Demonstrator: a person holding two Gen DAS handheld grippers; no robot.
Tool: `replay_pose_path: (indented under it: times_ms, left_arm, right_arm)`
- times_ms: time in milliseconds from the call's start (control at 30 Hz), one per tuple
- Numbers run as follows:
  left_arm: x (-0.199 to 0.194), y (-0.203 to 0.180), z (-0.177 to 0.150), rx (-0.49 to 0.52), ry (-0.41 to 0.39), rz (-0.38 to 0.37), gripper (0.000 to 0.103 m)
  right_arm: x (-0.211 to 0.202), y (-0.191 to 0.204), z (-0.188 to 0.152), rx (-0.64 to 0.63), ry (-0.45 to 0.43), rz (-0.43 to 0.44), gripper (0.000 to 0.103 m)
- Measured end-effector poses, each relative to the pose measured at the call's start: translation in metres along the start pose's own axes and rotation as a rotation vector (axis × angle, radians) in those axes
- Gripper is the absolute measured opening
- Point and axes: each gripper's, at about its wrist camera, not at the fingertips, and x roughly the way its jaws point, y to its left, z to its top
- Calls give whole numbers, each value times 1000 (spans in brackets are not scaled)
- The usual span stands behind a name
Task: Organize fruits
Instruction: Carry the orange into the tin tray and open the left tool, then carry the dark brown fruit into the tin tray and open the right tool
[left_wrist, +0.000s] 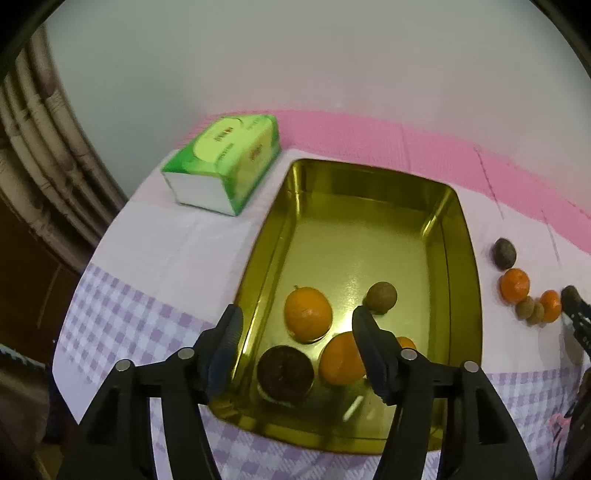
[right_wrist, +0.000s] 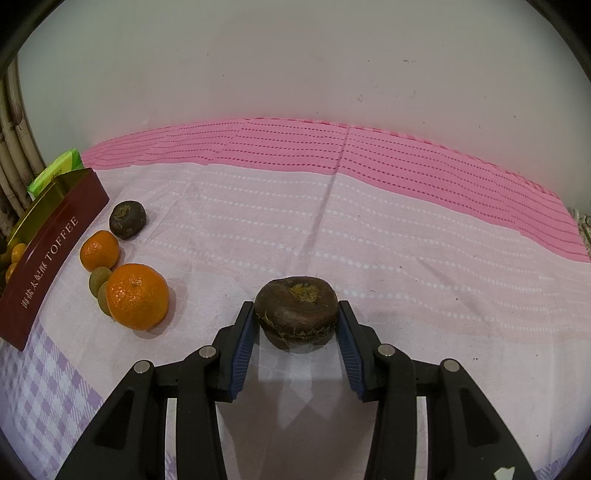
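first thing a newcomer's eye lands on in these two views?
The gold tin, open under the left gripper, with oranges and brown fruit inside. Then the right gripper shut on a dark brown fruit on the cloth, with more fruit lined up beside the tin's red wall.

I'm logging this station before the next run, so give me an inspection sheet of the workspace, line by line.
Surface: table under a pink, white and lilac-checked cloth.
Job's things: gold-lined toffee tin holding three oranges, one small brown-green fruit and one dark brown fruit; outside beside it, two oranges, two small brown-green fruits and a dark brown fruit.
Clutter: green tissue pack left of the tin.
Grippers: left gripper open above the tin, nothing between its jaws; right gripper shut on a dark brown fruit on the cloth.
Cables: nothing seen.
Surroundings: plain wall, pipes at left.
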Motion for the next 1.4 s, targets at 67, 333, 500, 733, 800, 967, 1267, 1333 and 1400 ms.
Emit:
replay_pose_path:
  times_ms: [67,333,500,733,800,967,1267,1333,1400]
  left_arm:
    - [-5,6,-3,-17,-7,4,63]
    - [-21,20,-26,-65,-25,31,64]
    - [-27,24,-38,-81,-21,39,65]
    - [-33,27,-44,-99,-35,51,66]
    - [-32,29,-45,-109,-31,44,66]
    - [-28,31,-48,-120,-11,40,66]
    - [-20,35,-50,-144,28,41,72]
    - [-21,36,-50,-147,25,45,74]
    - [-23,38,-50,-158,18,50,74]
  right_arm:
    - [0,-1,0,0,0,1,42]
    - [1,0,0,-7,0,-3,42]
    - [2,0,0,-8,0,-3,42]
    - [1,-1,3,-22,23,5,42]
    - [1,-1,4,-19,31,5,42]
    - [2,2,6,-13,44,-11,40]
    - [-7,12,11,-22,37,-50,39]
    - [-12,15,14,-25,30,-47,39]
    - [-19,21,17,-32,19,-35,39]
